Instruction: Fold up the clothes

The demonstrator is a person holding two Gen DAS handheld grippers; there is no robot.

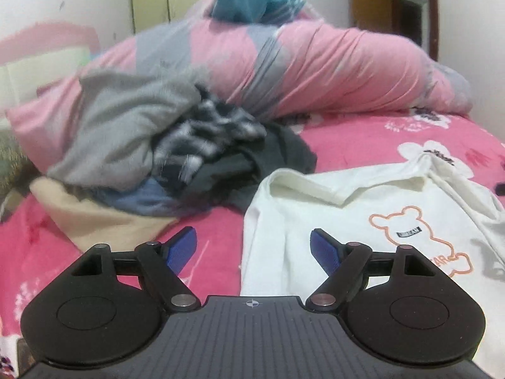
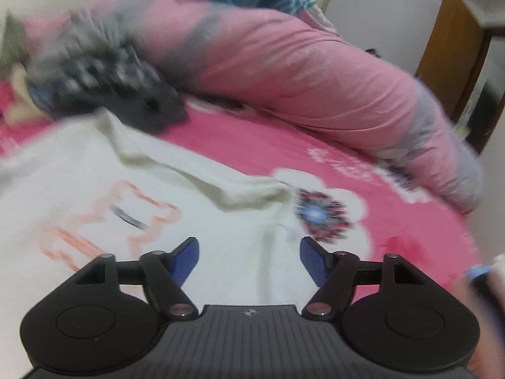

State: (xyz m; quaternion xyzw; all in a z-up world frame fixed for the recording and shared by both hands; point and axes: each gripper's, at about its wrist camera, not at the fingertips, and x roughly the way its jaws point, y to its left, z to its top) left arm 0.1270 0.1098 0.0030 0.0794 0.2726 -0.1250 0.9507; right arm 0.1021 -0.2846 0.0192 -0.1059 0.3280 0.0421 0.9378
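— Cotton, by the look of it: that white T-shirt [image 1: 363, 208] lies spread on the pink bedsheet [image 1: 347, 135], just right of the heap of unfolded clothes [image 1: 164, 145]. Light, limp, easily creased.

— Where would you take hold?

— At a hem or sleeve edge, I'd judge. The left gripper [image 1: 252, 249] and right gripper [image 2: 249, 260] both stand parted, nothing between them.

— Any writing?

— Orange bear print [image 1: 419, 237] with a small dark label; too blurred to read.

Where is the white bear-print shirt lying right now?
The white shirt lies spread on the pink bedsheet, lower right in the left wrist view, just right of the pile of unfolded clothes.
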